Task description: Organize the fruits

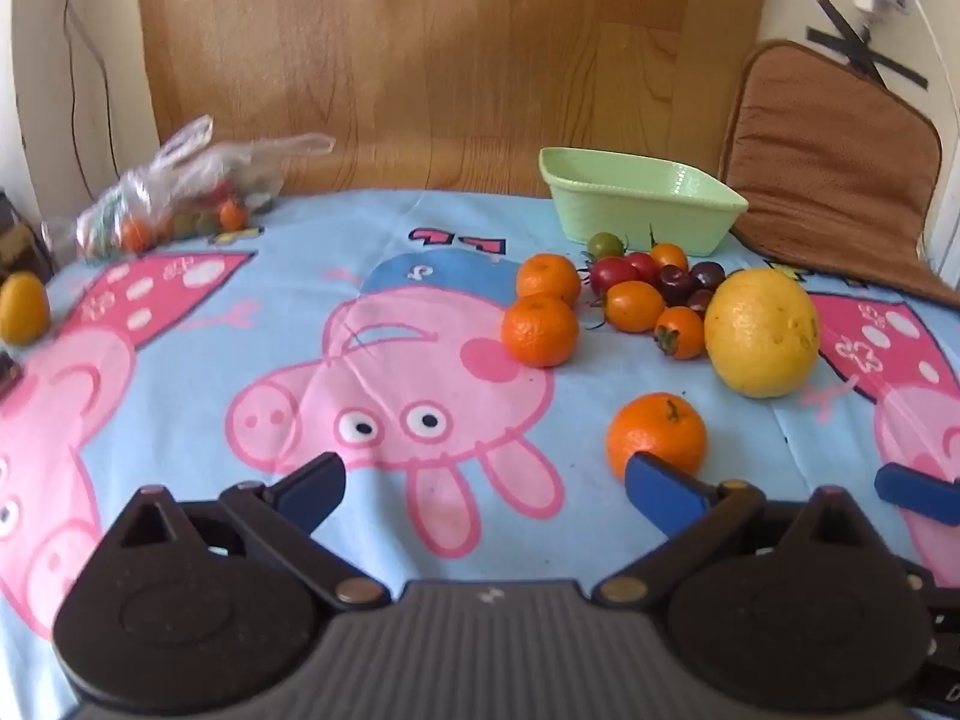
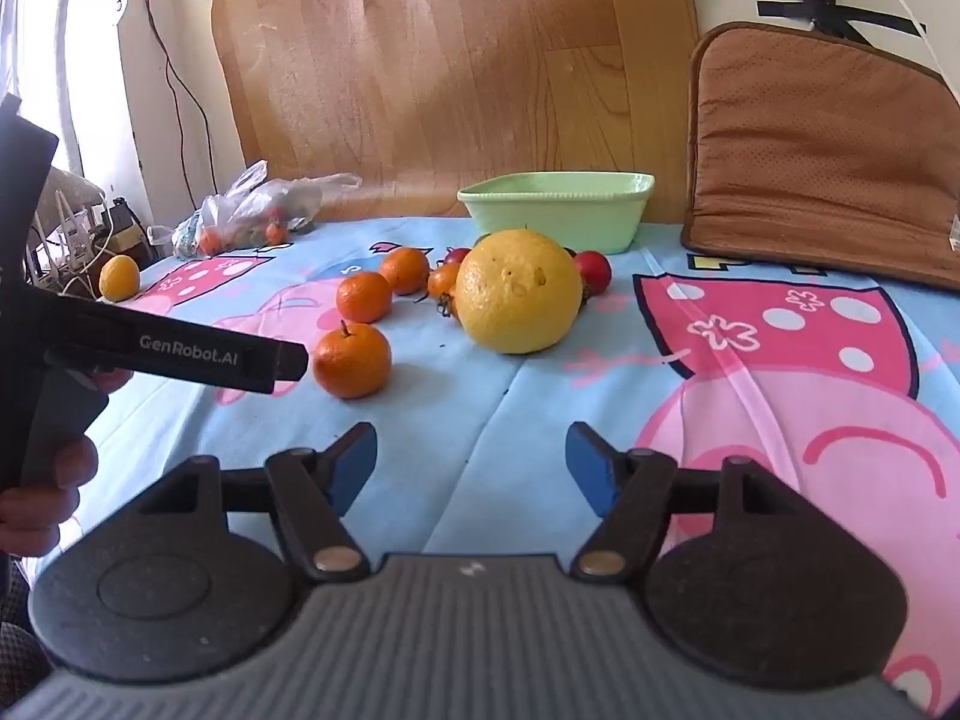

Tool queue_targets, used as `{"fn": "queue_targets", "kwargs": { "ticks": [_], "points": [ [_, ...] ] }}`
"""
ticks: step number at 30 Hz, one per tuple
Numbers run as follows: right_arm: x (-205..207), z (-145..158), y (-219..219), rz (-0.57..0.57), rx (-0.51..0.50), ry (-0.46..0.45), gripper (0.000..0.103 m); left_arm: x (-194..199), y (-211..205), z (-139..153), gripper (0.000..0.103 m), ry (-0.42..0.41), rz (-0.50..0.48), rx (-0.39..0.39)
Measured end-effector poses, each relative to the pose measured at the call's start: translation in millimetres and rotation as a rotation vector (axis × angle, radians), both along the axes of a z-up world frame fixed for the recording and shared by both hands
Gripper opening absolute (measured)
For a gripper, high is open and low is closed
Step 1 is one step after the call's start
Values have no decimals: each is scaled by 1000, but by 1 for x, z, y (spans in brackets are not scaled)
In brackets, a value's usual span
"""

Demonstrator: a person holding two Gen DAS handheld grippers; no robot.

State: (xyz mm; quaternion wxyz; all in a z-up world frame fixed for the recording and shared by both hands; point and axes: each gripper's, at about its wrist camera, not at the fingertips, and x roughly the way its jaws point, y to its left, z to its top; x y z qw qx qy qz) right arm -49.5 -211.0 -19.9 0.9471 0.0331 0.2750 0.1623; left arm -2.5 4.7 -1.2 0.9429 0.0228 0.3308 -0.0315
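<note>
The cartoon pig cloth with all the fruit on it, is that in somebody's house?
Probably a home: the pink cartoon pig cloth, a brown quilted cushion against the wall, and a crumpled clear plastic bag of small fruit.

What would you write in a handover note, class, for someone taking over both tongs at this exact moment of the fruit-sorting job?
Left tongs: open, empty, low over the cloth, the nearest mandarin just beyond its right finger.
Right tongs: open, empty, facing the big yellow citrus.
Green dish: at the back of the table, no fruit visible inside.
Two more mandarins and a cluster of cherry tomatoes lie in front of the dish. A small yellow fruit sits at the far left, near a plastic bag holding more produce.
Done: nothing sorted.
Left: probably all loose fruit into the dish.
</note>
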Motion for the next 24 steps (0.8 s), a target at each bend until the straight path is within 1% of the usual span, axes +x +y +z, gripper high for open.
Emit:
{"fn": "queue_targets", "kwargs": {
  "ticks": [1, 2, 3, 5, 7, 8, 10, 12, 14, 15, 16, 18, 20, 22, 23, 24],
  "points": [
    [0, 0, 2, 2, -28, -1, 72, -1, 13, -6, 103, 0, 22, -52],
    [0, 1, 2, 1, -28, -3, 72, 6, 27, -15, 103, 23, 55, -82],
    [0, 1, 2, -1, -30, -4, 72, 7, 26, -14, 103, 16, 71, -37],
    [1, 1, 2, -6, -37, -9, 72, 9, 31, -18, 103, -9, 109, 1],
    [3, 3, 2, -18, -43, -22, 72, 14, 39, -21, 103, 1, 136, 2],
    [5, 4, 1, -27, -40, -30, 72, 14, 48, -26, 103, 12, 127, -13],
    [9, 10, -7, -40, -15, -52, 72, 12, 55, -30, 103, -8, 103, -34],
    [12, 10, -9, -57, -14, -58, 72, 10, 57, -28, 102, -19, 65, -79],
    [16, 11, -9, -60, -22, -55, 71, 8, 55, -25, 95, -30, 38, -104],
    [17, 12, -9, -60, -29, -57, 71, 6, 54, -24, 87, -39, 25, -112],
    [18, 13, -9, -60, -37, -62, 71, 5, 54, -23, 84, -48, 8, -124],
    [19, 14, -8, -59, -54, -76, 71, 2, 52, -20, 83, -60, -27, -166],
    [23, 15, -10, -67, -67, -83, 71, 2, 51, -16, 82, -65, -88, -230],
    [29, 17, -13, -81, -63, -79, 71, 3, 45, -12, 76, -69, -149, -266],
    [33, 18, -15, -84, -52, -73, 71, 4, 42, -11, 75, -66, -174, -283],
    [36, 19, -17, -85, -41, -67, 71, 5, 39, -10, 71, -61, -197, -305]
  ]
}}
